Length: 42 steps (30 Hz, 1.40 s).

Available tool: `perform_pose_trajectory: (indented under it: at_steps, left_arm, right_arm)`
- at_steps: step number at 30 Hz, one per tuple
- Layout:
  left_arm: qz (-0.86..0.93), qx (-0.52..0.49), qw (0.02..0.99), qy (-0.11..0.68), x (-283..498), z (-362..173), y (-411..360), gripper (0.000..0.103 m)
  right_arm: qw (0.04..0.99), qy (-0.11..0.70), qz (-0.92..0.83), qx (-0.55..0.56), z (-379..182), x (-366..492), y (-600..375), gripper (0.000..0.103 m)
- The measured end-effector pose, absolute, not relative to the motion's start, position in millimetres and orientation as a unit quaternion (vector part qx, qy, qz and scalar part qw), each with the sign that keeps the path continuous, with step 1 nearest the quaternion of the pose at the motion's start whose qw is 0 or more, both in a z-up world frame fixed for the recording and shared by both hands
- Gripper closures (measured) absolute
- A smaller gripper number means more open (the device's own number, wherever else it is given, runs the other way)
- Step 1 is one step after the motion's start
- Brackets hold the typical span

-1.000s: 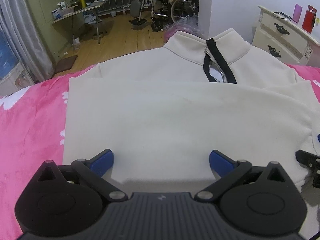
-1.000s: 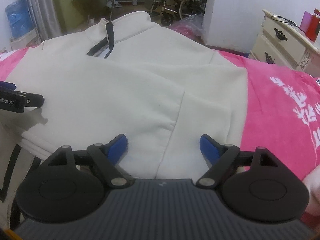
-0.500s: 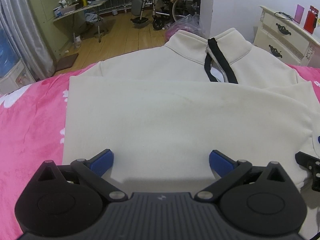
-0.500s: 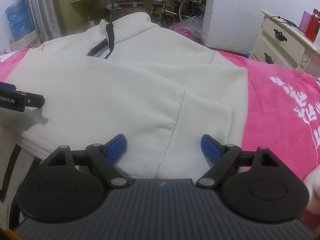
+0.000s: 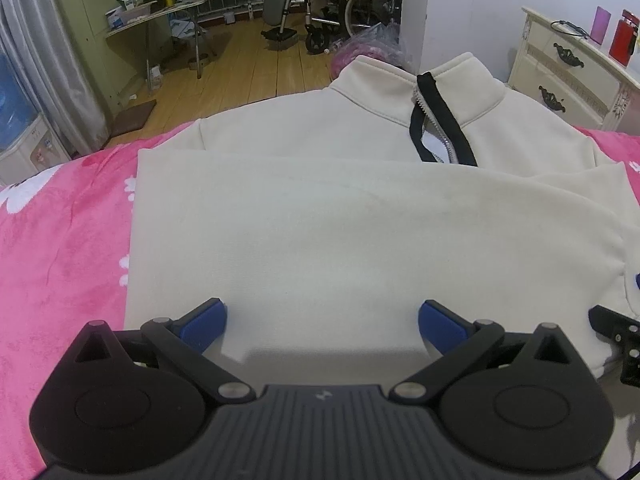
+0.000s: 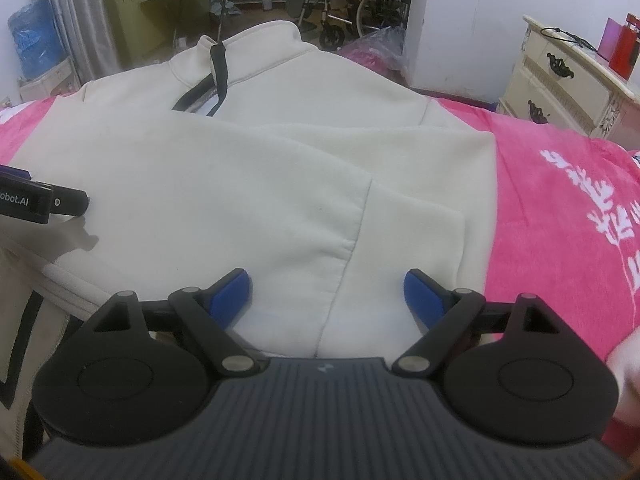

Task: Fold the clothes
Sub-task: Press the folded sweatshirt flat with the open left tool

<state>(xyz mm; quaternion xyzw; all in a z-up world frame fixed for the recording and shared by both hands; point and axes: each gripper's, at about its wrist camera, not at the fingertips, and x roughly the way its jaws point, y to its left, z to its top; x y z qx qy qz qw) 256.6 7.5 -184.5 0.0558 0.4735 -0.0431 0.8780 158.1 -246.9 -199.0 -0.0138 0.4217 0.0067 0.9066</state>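
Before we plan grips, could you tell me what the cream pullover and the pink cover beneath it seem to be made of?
Cream pullover: likely thick fleece-type knit, matte, soft rounded folds. Pink cover: plush, fuzzy pile, probably fleece or towelling, faintly sheened.

cream sweatshirt [image 5: 360, 240], black zip trim [image 5: 444, 120], pink floral blanket [image 5: 60, 260]

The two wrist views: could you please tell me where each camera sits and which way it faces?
Left wrist: on the left gripper, angled down over the folded cream sweatshirt; own open blue fingers show.
Right wrist: on the right gripper, over the sweatshirt's right side; open fingers show.
Shared: collar, pink blanket, each other's gripper.
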Motion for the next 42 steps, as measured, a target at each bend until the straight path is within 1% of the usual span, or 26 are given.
perform_pose_trajectory:
  at_steps: [4,5,7,16,23,27,30,32,38,42]
  left_arm:
    - [-0.042,0.057,0.877,0.476,257,-184,7,0.0]
    - [-0.042,0.058,0.876,0.476,258,-184,6,0.0]
    - [-0.041,0.06,0.876,0.478,258,-184,5,0.0]
    - [-0.043,0.062,0.875,0.478,258,-184,6,0.0]
    - [-0.05,0.067,0.873,0.48,258,-184,7,0.0]
    - [-0.052,0.069,0.873,0.481,258,-184,7,0.0]
    - [-0.055,0.07,0.872,0.481,258,-184,7,0.0]
    - [-0.056,0.071,0.872,0.48,258,-183,7,0.0]
    - [-0.071,0.073,0.865,0.492,263,-179,10,0.0]
    - [-0.088,0.035,0.865,0.493,269,-167,21,0.0]
  right_arm:
    - [0.903,0.429,0.009,-0.01,-198,160,-247,0.012]
    - [0.902,0.432,0.009,-0.009,-198,161,-247,0.01]
    - [0.897,0.441,0.012,-0.004,-198,163,-246,0.001]
    - [0.894,0.447,0.015,-0.009,-190,164,-246,0.001]
    - [0.922,0.386,0.004,-0.022,-167,175,-246,0.001]
    - [0.919,0.394,-0.003,-0.005,-177,191,-251,0.001]
    - [0.912,0.41,-0.01,0.005,-195,197,-255,0.001]
    - [0.916,0.4,-0.011,0.002,-205,194,-255,0.001]
    - [0.921,0.391,-0.009,-0.002,-208,190,-255,0.001]
    - [0.92,0.392,-0.009,-0.002,-208,190,-255,0.001]
